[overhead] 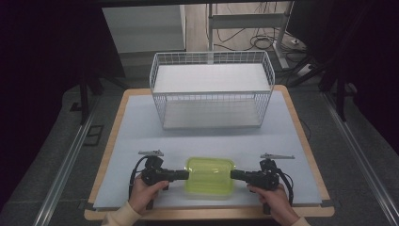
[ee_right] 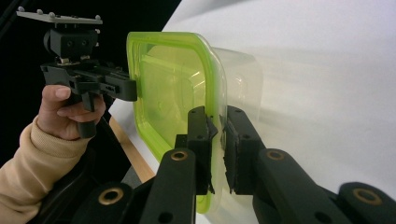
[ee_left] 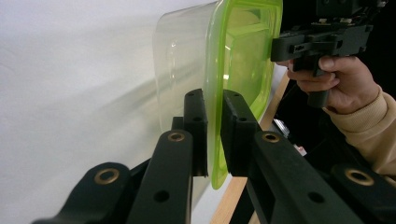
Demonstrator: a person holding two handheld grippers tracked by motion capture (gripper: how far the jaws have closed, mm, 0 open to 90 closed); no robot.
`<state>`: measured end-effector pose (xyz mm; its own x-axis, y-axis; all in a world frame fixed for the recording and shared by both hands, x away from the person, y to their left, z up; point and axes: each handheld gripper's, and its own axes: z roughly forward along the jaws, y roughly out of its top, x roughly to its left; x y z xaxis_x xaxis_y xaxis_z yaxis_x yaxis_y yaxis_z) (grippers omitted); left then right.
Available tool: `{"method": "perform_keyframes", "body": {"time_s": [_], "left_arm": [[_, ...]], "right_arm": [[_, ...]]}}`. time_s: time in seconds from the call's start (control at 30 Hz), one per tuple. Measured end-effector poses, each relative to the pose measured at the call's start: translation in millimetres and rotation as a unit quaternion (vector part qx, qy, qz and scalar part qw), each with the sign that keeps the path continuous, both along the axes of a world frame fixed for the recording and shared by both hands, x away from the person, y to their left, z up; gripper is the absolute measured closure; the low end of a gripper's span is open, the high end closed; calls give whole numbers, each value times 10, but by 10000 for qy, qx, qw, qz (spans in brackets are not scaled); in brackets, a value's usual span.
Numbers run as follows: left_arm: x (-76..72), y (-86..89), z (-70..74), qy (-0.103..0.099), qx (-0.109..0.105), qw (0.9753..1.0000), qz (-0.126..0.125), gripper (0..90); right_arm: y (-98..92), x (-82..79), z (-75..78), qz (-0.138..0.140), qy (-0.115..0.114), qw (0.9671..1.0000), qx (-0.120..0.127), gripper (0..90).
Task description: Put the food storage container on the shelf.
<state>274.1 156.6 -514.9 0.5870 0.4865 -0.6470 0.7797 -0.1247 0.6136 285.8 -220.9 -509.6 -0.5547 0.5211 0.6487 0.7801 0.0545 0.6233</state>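
Green-lidded container [overhead: 210, 177] on white table [overhead: 141, 136], left tongs [overhead: 187, 175] and right tongs [overhead: 232, 174] at its ends, wire basket [overhead: 211, 89] behind

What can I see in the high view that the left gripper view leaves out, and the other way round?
High view alone: the white wire basket at the table's far side, and both hands together. Left gripper view alone: a close look at the left gripper, its jaws pinching the green lid's rim. Both share the green-lidded container and the right gripper gripping its opposite end.
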Motion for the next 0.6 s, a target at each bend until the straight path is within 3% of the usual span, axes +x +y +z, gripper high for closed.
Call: {"method": "perform_keyframes", "body": {"time_s": [0.27,0.33,0.6], "left_arm": [[-38,-3,54,-172,31,9998,16,818],[-59,-9,86,-301,47,9995,52,818],[-73,-16,143,-460,112,9989,36,817]], "right_arm": [[7,-29,57,-1,-242,9997,-28,819],[10,-34,77,-1,-316,9995,-30,818],[9,-39,127,-4,-432,9991,-38,817]]}}
